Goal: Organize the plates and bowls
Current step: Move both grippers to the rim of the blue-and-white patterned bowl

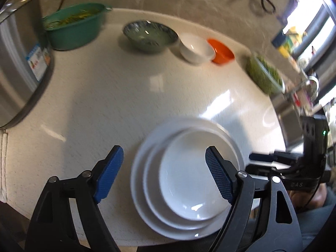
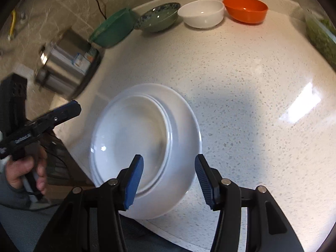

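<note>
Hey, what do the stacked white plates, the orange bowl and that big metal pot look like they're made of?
Stacked white plates: likely glazed ceramic or melamine; smooth and glossy with bright highlights. Orange bowl: probably plastic or melamine; uniform saturated colour, soft sheen. Metal pot: looks like brushed stainless steel, with streaked reflections and a paper label.

Bright window glare, blurred fisheye edges

Speckled countertop (image 2: 241, 84); stacked plates (image 2: 147, 147); bowls (image 2: 201, 13).
</note>
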### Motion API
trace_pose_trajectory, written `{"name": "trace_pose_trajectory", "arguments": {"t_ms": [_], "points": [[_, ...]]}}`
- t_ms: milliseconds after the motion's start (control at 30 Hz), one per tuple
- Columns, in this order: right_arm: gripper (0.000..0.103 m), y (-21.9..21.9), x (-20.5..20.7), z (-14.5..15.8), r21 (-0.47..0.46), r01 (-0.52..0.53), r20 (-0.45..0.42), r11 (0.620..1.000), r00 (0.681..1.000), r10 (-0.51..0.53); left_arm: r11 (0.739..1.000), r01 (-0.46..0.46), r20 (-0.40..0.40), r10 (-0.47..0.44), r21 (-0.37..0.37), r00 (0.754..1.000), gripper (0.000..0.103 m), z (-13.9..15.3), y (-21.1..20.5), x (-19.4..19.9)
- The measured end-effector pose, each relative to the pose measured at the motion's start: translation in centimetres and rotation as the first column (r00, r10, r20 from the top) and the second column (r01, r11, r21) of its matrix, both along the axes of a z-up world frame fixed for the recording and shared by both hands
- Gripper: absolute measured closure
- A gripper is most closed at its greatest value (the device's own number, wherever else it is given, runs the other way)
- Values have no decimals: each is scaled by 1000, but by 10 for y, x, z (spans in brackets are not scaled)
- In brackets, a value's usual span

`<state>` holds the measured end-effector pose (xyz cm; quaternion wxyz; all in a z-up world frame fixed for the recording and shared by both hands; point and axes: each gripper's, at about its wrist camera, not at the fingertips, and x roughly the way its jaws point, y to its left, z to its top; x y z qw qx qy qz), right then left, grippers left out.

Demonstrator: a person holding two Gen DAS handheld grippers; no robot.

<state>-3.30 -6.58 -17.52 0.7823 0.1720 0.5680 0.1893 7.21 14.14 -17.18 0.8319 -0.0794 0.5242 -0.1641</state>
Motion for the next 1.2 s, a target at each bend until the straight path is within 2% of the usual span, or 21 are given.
{"name": "trace_pose_trajectory", "arguments": {"t_ms": [67,100,167,267,400,533,633,800,900,967,1033,1200], "points": [[46,-14,5,2,151,39,-3,988,999,-39,999,-24,-21,23,-44,1000,22,4,9,9],[40,-23,12,5,236,69,-10,969,998,-69,997,-38,-26,36,-71,999,22,8,13,15],[36,-33,27,12,292,94,-8,952,995,-95,990,-58,-24,56,-125,998,22,16,22,35],[36,-40,60,32,346,92,32,934,993,-110,975,-82,-17,80,-207,997,18,23,37,82],[36,-35,125,62,376,125,64,918,985,-160,976,-67,-11,67,-207,998,18,19,40,158],[36,-25,203,83,334,128,70,934,985,-160,973,-100,-29,96,-208,995,18,3,52,229],[36,-17,257,86,267,125,75,955,986,-150,965,-130,-62,118,-230,991,19,-12,55,261],[37,5,327,58,159,108,9,981,994,-110,974,-108,-100,90,-200,991,20,-39,47,285],[38,20,355,39,87,85,-32,993,996,-83,972,-106,-113,83,-211,990,23,-50,47,292],[40,29,368,31,47,68,-47,997,997,-66,972,-108,-109,86,-209,990,41,-54,49,296],[40,38,378,26,-5,38,-64,999,997,-39,972,-107,-121,82,-210,989,49,-61,46,304],[41,46,391,19,-116,8,-99,993,995,-20,981,-85,-162,57,-176,985,50,-73,38,313]]}}
